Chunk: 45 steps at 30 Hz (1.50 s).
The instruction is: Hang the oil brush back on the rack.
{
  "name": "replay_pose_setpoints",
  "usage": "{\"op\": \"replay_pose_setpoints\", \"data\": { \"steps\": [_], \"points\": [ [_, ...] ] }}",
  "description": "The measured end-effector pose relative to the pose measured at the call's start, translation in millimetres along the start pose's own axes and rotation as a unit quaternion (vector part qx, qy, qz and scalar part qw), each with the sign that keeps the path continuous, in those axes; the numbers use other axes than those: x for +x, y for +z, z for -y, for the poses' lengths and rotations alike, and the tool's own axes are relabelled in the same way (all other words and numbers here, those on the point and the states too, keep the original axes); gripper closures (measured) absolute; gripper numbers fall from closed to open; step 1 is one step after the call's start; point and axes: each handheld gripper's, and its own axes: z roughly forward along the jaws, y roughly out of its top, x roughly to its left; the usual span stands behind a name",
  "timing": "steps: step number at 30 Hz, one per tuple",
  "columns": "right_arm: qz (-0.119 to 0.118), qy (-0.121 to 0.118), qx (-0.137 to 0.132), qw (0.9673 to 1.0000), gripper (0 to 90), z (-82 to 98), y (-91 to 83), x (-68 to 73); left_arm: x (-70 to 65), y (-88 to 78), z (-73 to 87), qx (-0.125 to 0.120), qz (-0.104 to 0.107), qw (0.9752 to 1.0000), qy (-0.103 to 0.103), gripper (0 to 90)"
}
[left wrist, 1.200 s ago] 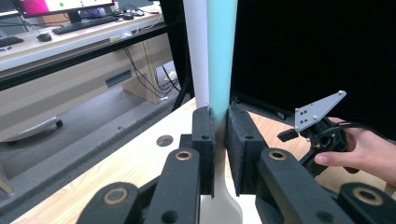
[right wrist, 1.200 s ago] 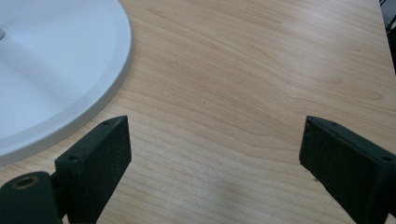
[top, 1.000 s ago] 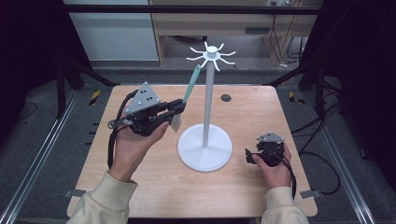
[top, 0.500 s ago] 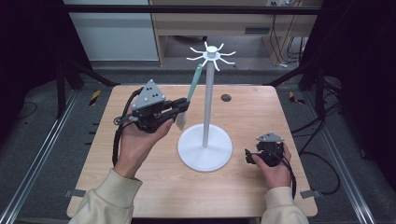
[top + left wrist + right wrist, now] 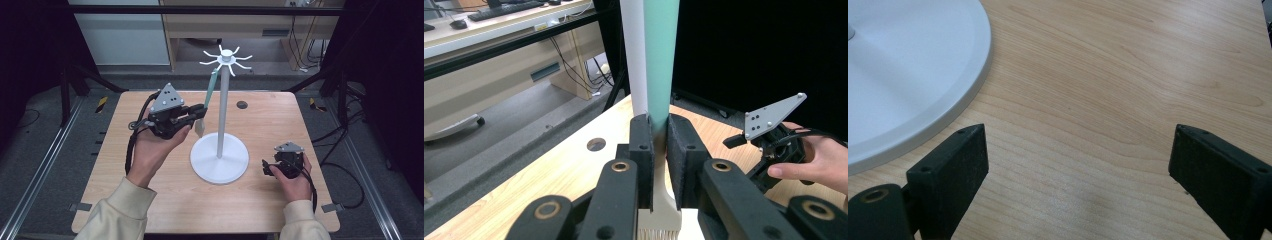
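No brand, label or legible writing appears on any item.

The left gripper [image 5: 199,116] is clenched on a brush [image 5: 206,102] with a teal handle and a cream head. In the left gripper view, both pads press the neck of the brush [image 5: 659,90] just above the bristles; the handle rises upright between the jaws. In the high view, the handle leans up toward the spoked top of the white stand [image 5: 222,107], and its upper end lies at one of the hooks. The brush head hangs above the stand's round base, just beside the pole.

The right gripper [image 5: 267,168] is released. In the right gripper view, its jaws stand wide apart with bare wood between them. It rests low over the worktop [image 5: 280,117], near the right rim of the stand base [image 5: 908,80] but apart from it.

The stand occupies the centre of the worktop. Open wood remains on all sides: a wide strip behind the stand, a strip along the near edge between the two sleeves, and a margin to the right of the right gripper. A small round hole [image 5: 242,104] lies in the surface behind the pole, well inside the far edge
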Motion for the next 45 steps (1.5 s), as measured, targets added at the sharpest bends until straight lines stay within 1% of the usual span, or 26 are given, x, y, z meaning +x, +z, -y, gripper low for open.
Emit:
{"op": "replay_pose_setpoints", "data": {
  "steps": [11,16,22,28,33,36,38,39,40,41,45],
  "points": [
    [0.000,-0.004,0.002,1.0000,9.4,-0.1,0.8,0.7,0.5,1.1,-1.0,0.001,-0.001,1.0000,0.000,81.6],
    [-0.001,-0.002,0.002,1.0000,9.4,-0.1,1.1,0.6,-0.3,3.4,-3.5,0.008,-0.001,1.0000,0.005,81.4],
    [-0.003,-0.003,0.003,1.0000,9.4,-0.2,1.2,0.9,-0.9,4.9,-5.3,0.009,-0.002,0.9999,0.007,81.1],
    [-0.003,-0.002,0.003,1.0000,9.3,-0.2,1.1,1.0,-1.7,0.5,-9.3,-0.001,0.000,1.0000,0.006,79.7],
    [-0.003,-0.002,0.003,1.0000,9.4,-0.2,1.2,0.9,-2.7,-3.8,-10.2,-0.002,-0.005,0.9999,0.010,76.0],
    [-0.003,-0.002,0.003,1.0000,9.4,-0.2,1.1,0.9,-2.7,-5.8,-10.1,-0.003,-0.001,1.0000,0.007,74.8],
    [-0.002,-0.002,0.003,1.0000,9.4,-0.2,1.0,0.9,-3.3,-5.5,-9.4,0.002,0.003,1.0000,0.008,71.6],
    [-0.002,-0.002,0.002,1.0000,9.4,-0.2,1.0,0.9,-4.1,-5.6,-8.8,0.003,0.001,0.9999,0.010,68.0],
    [-0.002,-0.002,0.002,1.0000,9.4,-0.2,1.0,0.9,-4.7,-5.9,-8.1,0.004,-0.002,0.9999,0.011,68.0],
    [-0.001,-0.003,0.002,1.0000,9.4,-0.1,0.9,0.7,-5.4,-6.4,-7.1,0.005,-0.003,0.9999,0.010,65.3],
    [-0.001,-0.001,0.002,1.0000,9.4,0.1,0.6,-0.4,-7.3,-10.7,1.0,0.003,-0.013,0.9998,0.013,45.6]
  ]
}}
